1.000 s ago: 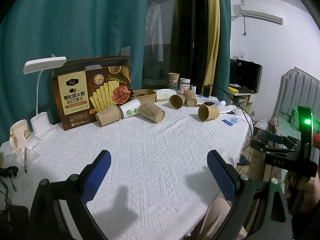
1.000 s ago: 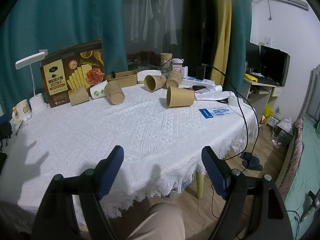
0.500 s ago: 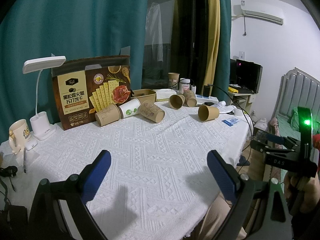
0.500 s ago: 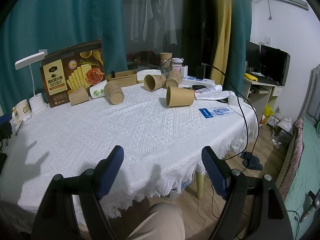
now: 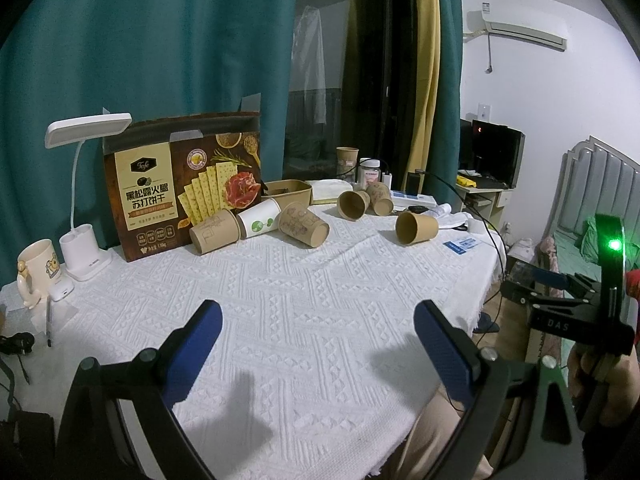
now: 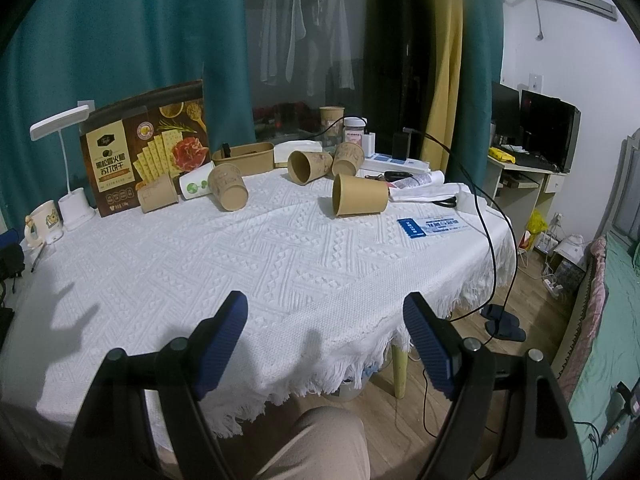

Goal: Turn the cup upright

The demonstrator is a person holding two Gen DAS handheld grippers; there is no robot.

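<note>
I had both tools hanging over the near edge of the white tablecloth (image 6: pixel 280 264), neither touching anything. The left gripper (image 5: pixel 316 330) was spread wide with nothing between its two blue pads (image 5: pixel 188 354); the right gripper (image 6: pixel 324 322) was released the same way, its two fingers well apart.

I counted six paper cups lying on their sides at the far half of the table. Three formed a cluster in front of the cracker box (image 5: pixel 182 186): a plain brown cup (image 5: pixel 214 232), a white cup with a green logo (image 5: pixel 258 218) just beside it, and a printed brown cup (image 5: pixel 304 225) touching the white one. Two more brown cups (image 5: pixel 354 204) lay together farther back, one with its mouth toward me. The sixth, a plain brown cup (image 6: pixel 360 200), lay alone nearest the right gripper, its mouth facing left, close to one blue card (image 6: pixel 432 226).

One further paper cup (image 6: pixel 331 120) stood upright at the back, next to one small jar (image 6: pixel 354 130). I also saw one desk lamp (image 5: pixel 86 200), one mug (image 5: pixel 38 268) at the left edge, and one brown tray (image 6: pixel 244 158) behind the cups.
</note>
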